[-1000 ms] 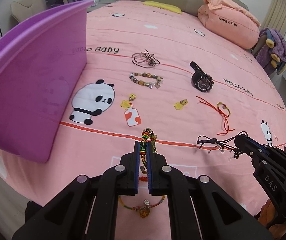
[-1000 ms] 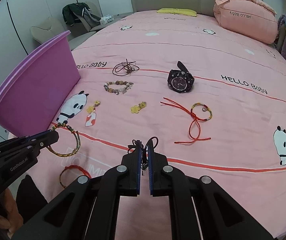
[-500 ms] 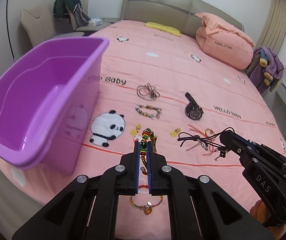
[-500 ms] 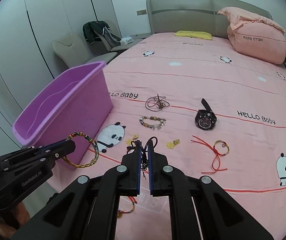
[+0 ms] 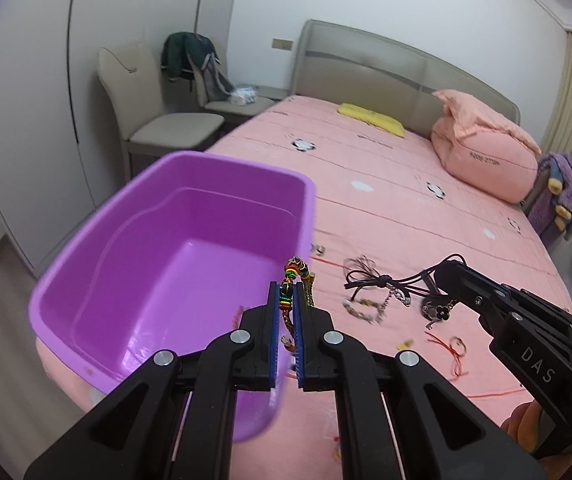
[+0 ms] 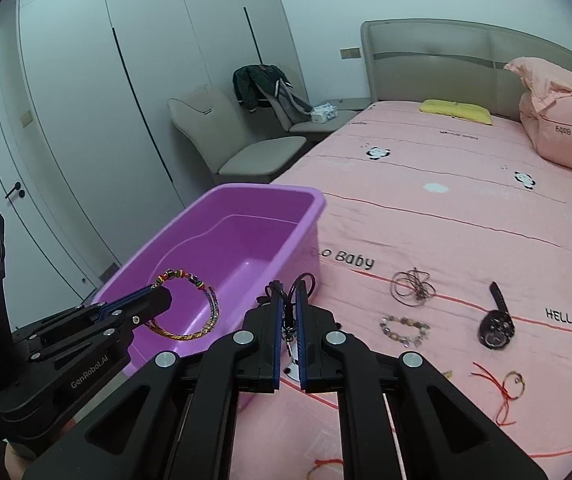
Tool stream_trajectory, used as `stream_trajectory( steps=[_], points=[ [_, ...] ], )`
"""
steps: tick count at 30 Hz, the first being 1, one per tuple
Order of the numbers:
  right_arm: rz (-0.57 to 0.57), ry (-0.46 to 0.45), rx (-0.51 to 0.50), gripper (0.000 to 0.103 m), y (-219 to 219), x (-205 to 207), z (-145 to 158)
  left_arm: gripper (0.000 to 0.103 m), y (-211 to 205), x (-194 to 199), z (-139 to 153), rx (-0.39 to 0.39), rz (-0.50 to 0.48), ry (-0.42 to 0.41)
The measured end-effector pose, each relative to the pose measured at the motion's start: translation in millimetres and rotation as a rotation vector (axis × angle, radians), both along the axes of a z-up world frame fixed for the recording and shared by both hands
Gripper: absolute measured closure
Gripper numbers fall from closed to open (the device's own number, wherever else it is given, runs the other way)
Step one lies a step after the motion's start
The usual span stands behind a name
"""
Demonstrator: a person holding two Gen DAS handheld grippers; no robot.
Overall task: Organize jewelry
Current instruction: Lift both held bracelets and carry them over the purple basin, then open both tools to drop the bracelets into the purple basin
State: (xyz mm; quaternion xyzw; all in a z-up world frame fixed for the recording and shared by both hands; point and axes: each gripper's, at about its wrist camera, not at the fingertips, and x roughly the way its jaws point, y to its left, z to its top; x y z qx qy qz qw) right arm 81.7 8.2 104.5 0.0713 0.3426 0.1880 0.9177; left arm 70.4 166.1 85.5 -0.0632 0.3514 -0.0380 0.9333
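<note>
Two grippers have risen from the bed to the purple bin (image 5: 174, 240) at ten o'clock: left gripper (image 5: 286, 312) pinches a braided bracelet (image 6: 190, 308), right gripper (image 6: 287, 316) a black cord necklace (image 5: 389, 282). Both pieces look ready to drop in; a watch (image 6: 495, 326) waits at three o'clock.
</note>
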Motion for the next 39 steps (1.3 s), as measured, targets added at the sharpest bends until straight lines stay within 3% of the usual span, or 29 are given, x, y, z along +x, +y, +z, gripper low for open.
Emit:
stream_trajectory(
  steps=[6, 14, 26, 28, 29, 30, 31, 32, 34, 39],
  points=[
    [0.093, 0.011, -0.003, 0.097, 59.0, 30.2, 5.0, 0.096, 49.6, 14.7, -0.3, 0.010, 0.110, 0.010],
    [0.189, 0.104, -0.061, 0.097, 120.7, 55.4, -17.7, 0.096, 89.5, 27.8, -39.3, 0.019, 0.191, 0.121],
    [0.181, 0.191, -0.133, 0.097, 150.7, 70.9, -46.1, 0.096, 117.9, 45.4, -66.0, 0.043, 0.246, 0.209],
    [0.178, 0.199, -0.138, 0.097, 150.4, 73.2, -48.4, 0.089, 119.9, 45.2, -66.9, 0.051, 0.266, 0.211],
    [0.183, 0.202, -0.136, 0.091, 150.1, 74.6, -49.4, 0.071, 120.5, 44.0, -67.1, 0.054, 0.274, 0.209],
    [0.189, 0.206, -0.133, 0.081, 149.4, 76.0, -50.2, 0.039, 121.5, 42.3, -65.5, 0.058, 0.285, 0.203],
    [0.185, 0.202, -0.128, 0.057, 147.2, 76.4, -49.9, 0.024, 123.5, 39.2, -64.1, 0.065, 0.301, 0.188],
    [0.176, 0.191, -0.121, 0.046, 144.5, 76.0, -47.7, 0.013, 125.1, 34.3, -60.0, 0.071, 0.320, 0.160],
    [0.157, 0.167, -0.117, 0.045, 138.9, 74.0, -44.1, 0.014, 127.8, 26.4, -54.1, 0.083, 0.339, 0.127],
    [0.129, 0.151, -0.106, 0.045, 125.8, 74.8, -36.2, 0.013, 139.1, 20.7, -51.0, 0.042, 0.371, 0.147]
  ],
)
